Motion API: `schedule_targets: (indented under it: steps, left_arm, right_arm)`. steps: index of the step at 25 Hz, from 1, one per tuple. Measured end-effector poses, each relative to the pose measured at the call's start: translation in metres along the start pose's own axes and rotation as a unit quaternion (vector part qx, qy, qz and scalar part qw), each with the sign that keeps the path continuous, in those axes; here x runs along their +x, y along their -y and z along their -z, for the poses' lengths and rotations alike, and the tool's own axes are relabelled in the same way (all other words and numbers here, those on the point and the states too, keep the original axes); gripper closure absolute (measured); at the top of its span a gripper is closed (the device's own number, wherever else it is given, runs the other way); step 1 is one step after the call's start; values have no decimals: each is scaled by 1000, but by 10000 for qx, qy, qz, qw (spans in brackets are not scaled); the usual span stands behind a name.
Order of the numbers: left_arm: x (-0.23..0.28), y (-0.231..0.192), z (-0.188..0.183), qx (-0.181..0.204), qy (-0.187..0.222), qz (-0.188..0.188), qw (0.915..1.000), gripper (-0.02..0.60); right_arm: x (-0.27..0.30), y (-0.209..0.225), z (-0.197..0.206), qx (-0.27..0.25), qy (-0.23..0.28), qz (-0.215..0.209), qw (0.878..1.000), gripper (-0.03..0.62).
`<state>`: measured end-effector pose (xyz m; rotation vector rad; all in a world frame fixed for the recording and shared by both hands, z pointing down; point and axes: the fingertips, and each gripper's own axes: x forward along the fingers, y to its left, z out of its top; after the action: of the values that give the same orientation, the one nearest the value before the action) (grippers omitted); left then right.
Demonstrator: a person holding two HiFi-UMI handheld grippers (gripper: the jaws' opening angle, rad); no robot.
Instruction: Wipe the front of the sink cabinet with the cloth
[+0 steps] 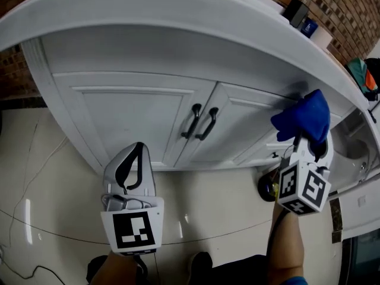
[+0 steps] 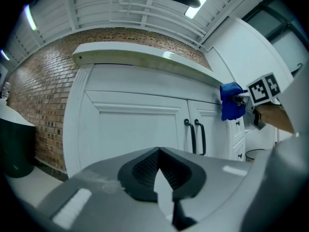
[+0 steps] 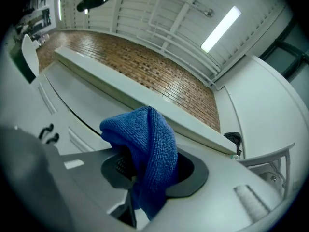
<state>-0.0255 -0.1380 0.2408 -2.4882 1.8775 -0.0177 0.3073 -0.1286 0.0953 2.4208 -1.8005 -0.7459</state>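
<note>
Cloth (image 3: 147,153) in right tool's (image 3: 145,178) jaws

Your left gripper (image 1: 140,150) and right gripper (image 1: 304,141): grey plastic shells, black ribbed pads (image 2: 142,170), white marker cube (image 1: 132,230) each, black squares. Thin cables (image 1: 119,202) above left cube. Blue sleeve edge (image 1: 295,281), right arm.

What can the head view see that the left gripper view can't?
Only the head view shows the left gripper's own black-and-white marker cube and a small dark box up on the white countertop. Only the left gripper view shows the white slatted ceiling and a dark green bin. Both show the white sink cabinet, its two black door handles, and the blue terry cloth clamped in the right gripper.
</note>
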Motion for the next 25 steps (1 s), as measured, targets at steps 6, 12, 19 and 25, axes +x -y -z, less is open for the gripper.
schedule_targets:
  steps: [6,12,19,25]
  left_arm:
    - [-32,-68,-12,-167,132,-600,9980,575]
    - [-71,-148,-17,-270,130,-1246,9918,575]
    - [-118,-231,-9,-152,-143,-1956,9805,575]
    - [-126,-245,-3,182,-335,-1915,9807,575]
  right_arm:
    - [-41,-139,-92,655,1033,-1497,9811,456]
    - [-93,-309,-138,1066,1221,-3197,9336,456]
    - [-120,-450,-149,1605,932,-4092,8934,457]
    - [-121,-488,-128,1428,742,-4168,8947,459]
